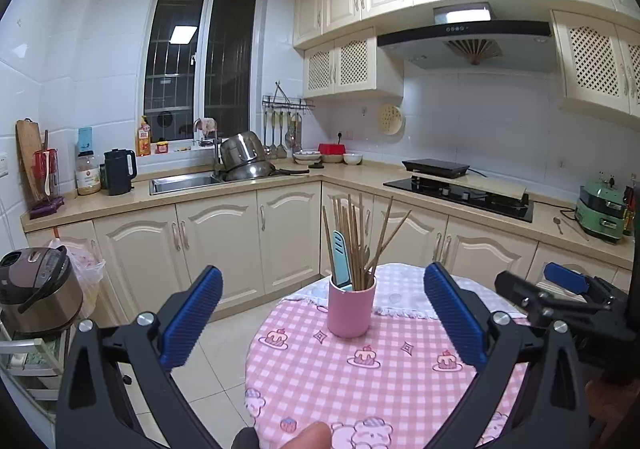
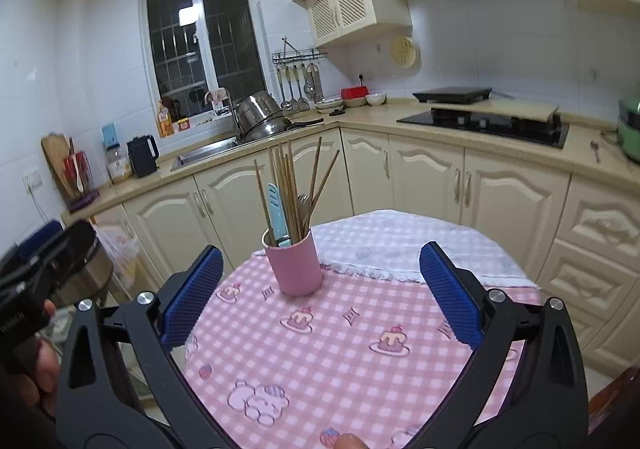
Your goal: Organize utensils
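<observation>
Fingers of left gripper and right gripper spread apart, empty; pink cup with chopsticks upright on table, ahead between fingertips, untouched.

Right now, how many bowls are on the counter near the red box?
3, as far as I can see: one stacked bowl left of the red box, one in front of it, one white bowl at its right. Others may be hidden.
</observation>
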`<state>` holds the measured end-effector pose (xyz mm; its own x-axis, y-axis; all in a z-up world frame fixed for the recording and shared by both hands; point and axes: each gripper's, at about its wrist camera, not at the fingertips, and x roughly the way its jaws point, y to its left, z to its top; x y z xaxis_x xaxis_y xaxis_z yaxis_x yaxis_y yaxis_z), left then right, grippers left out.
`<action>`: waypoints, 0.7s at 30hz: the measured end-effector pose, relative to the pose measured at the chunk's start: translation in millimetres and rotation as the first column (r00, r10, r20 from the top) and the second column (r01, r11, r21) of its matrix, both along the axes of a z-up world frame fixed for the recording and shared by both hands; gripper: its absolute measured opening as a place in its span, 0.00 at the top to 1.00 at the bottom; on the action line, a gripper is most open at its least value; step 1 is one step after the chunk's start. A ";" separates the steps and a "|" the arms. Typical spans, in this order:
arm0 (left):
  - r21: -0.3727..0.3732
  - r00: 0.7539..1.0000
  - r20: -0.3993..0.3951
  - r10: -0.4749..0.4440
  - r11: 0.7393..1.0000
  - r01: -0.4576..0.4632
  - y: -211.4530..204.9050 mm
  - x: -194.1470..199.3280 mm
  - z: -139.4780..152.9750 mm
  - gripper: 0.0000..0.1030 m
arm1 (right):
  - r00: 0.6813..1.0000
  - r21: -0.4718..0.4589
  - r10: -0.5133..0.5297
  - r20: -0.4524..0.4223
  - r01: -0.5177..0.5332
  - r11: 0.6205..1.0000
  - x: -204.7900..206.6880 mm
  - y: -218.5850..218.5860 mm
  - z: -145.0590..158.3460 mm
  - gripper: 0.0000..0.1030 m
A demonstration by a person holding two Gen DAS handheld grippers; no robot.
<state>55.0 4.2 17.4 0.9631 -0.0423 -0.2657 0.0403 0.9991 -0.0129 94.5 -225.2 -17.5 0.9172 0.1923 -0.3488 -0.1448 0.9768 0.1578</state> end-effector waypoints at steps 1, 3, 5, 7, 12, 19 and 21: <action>0.003 1.000 0.004 -0.004 1.000 0.004 -0.2 -5.0 1.1 0.04 | 1.000 -0.012 -0.007 0.008 0.007 1.000 -6.2 2.1 1.3 0.06; 0.018 1.000 0.012 -0.003 1.000 0.002 -1.7 -14.6 3.1 0.04 | 1.000 -0.026 -0.023 0.013 0.023 0.999 -14.6 5.4 2.3 0.06; 0.016 1.000 0.009 0.001 1.000 -0.001 -0.4 -19.4 3.0 0.04 | 0.999 -0.035 -0.036 0.016 0.037 0.999 -20.6 7.7 3.7 0.06; 0.002 1.000 0.007 -0.003 1.000 0.003 0.3 -23.8 2.4 0.04 | 0.999 -0.034 -0.039 0.021 0.039 0.999 -26.3 8.6 3.8 0.06; -0.014 1.000 -0.008 -0.005 1.000 0.005 -0.2 -32.1 -1.4 0.04 | 0.998 -0.054 -0.048 0.029 0.049 0.997 -39.1 12.8 2.2 0.06; -0.010 1.000 0.003 0.003 1.000 -0.003 -2.9 -43.9 -2.8 0.04 | 0.998 -0.061 -0.053 0.040 0.055 0.997 -48.1 15.6 3.3 0.06; -0.012 1.000 0.004 0.005 1.000 -0.005 -1.4 -46.0 -2.7 0.04 | 0.998 -0.057 -0.047 0.041 0.049 0.997 -49.4 17.0 3.9 0.06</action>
<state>9.0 2.8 14.7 0.9643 -0.0402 -0.2616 0.0350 0.9991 -0.0246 45.0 -208.3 -13.6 0.9383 0.1287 -0.3209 -0.1029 0.9900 0.0962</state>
